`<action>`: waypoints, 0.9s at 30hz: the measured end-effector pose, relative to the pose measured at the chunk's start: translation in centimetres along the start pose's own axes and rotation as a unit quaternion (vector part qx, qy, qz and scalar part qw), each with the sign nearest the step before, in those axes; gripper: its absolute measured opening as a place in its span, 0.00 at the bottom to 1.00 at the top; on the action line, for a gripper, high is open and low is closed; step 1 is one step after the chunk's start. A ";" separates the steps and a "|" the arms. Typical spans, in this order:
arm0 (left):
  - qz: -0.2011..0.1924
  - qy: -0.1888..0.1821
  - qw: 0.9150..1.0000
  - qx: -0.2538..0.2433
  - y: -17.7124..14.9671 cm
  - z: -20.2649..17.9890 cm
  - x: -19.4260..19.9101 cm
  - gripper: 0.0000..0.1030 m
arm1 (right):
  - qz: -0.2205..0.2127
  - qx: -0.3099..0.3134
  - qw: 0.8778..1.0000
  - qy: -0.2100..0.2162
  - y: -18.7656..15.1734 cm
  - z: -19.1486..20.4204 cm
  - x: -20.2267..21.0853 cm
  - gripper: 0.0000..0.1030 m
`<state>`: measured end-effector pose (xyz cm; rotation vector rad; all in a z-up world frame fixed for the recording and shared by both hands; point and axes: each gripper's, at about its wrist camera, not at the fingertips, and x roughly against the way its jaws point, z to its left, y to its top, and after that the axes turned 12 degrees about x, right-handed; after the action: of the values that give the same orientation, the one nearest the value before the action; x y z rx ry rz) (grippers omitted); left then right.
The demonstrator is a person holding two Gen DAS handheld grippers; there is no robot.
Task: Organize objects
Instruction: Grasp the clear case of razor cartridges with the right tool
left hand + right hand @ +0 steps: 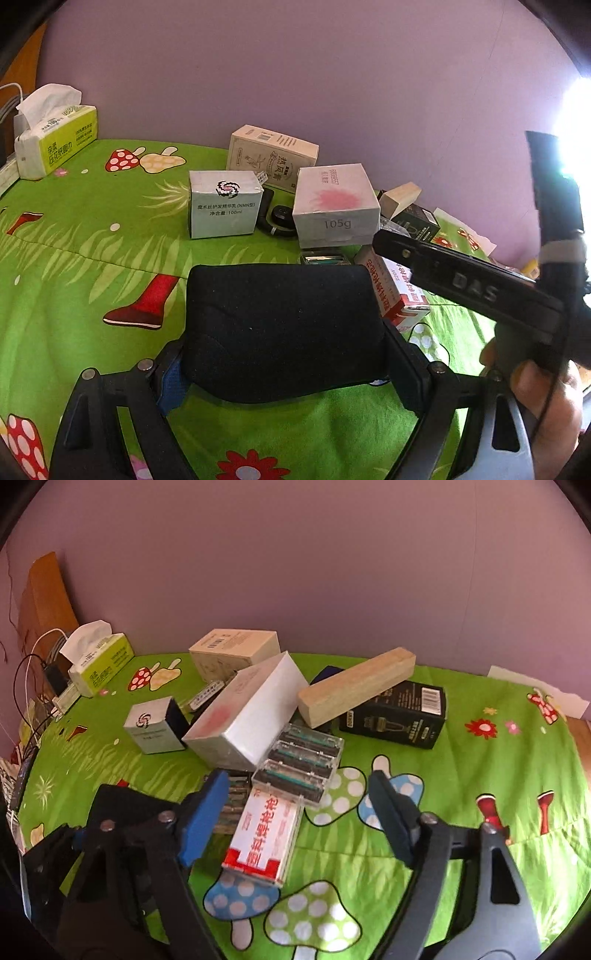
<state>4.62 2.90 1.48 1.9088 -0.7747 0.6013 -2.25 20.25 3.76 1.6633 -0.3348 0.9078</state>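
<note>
In the left wrist view my left gripper (284, 343) is shut on a black soft case (284, 317), which fills the wide gap between its fingers just above the green mushroom-print cloth (92, 240). My right gripper (297, 786) stands open over a red-and-white box (262, 834). The box lies between the fingers, near the blue left pad (203, 812) and well clear of the right one. A clear case of razor cartridges (299, 771) rests on the box's far end. The right gripper also shows in the left wrist view as a black bar (461, 284), held by a hand (543, 398).
Behind lie a white box with a pink blot (243, 720), a pale green box with a swirl logo (151, 727), a beige box (232, 650), a wooden block (354, 686) and a black box (399, 716). A tissue pack (99, 661) and cables sit far left against the purple wall.
</note>
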 end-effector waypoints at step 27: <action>-0.032 0.012 0.999 -0.016 -2.2 -1.7 2.7 0.85 | -0.042 -0.005 0.999 0.003 -5.1 -0.2 6.6 0.52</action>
<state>7.91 4.48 2.72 1.8858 -0.7008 0.5686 5.39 23.56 4.89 1.6536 -0.2636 0.8474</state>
